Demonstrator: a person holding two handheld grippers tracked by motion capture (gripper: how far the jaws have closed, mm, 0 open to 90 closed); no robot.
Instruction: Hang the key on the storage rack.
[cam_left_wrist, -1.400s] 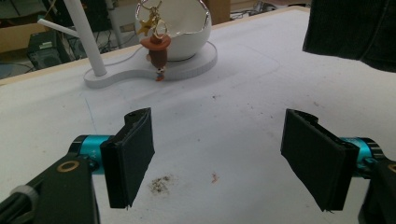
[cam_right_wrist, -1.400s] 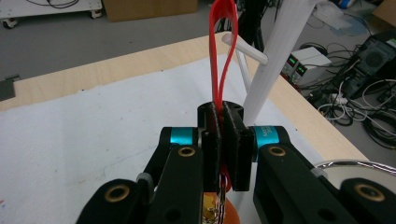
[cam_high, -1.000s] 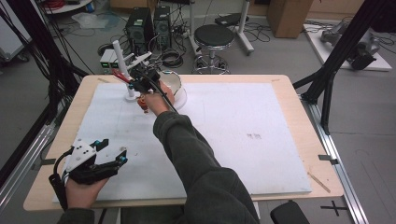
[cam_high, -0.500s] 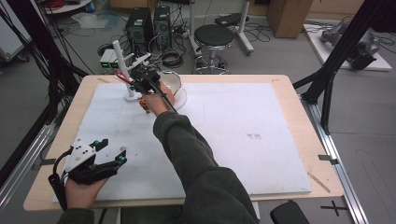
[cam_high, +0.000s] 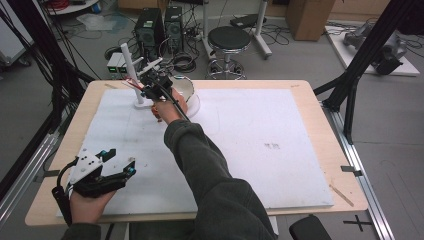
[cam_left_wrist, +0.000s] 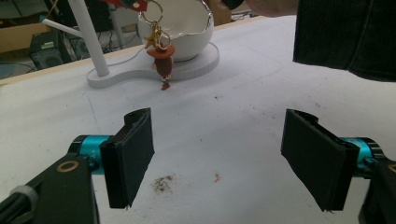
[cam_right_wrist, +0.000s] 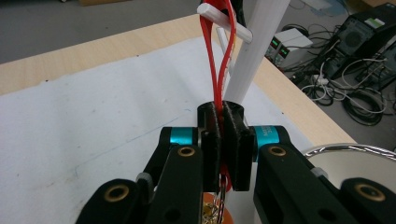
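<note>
A red keychain strap (cam_right_wrist: 215, 56) is clenched in the right tool (cam_right_wrist: 223, 140) and looped over the white stand's peg (cam_right_wrist: 224, 21) just above, best eased fully on before being let go.

Two grippers are in hand: the left gripper (cam_high: 116, 166) and the right gripper (cam_right_wrist: 222, 140). Between the right gripper's jaws runs one red strap (cam_right_wrist: 215, 60), looped over one white peg (cam_right_wrist: 224, 21) on one white stand (cam_high: 129, 70). Below hangs one figure charm (cam_left_wrist: 164, 65). Beside sits one white bowl (cam_left_wrist: 187, 28).
</note>
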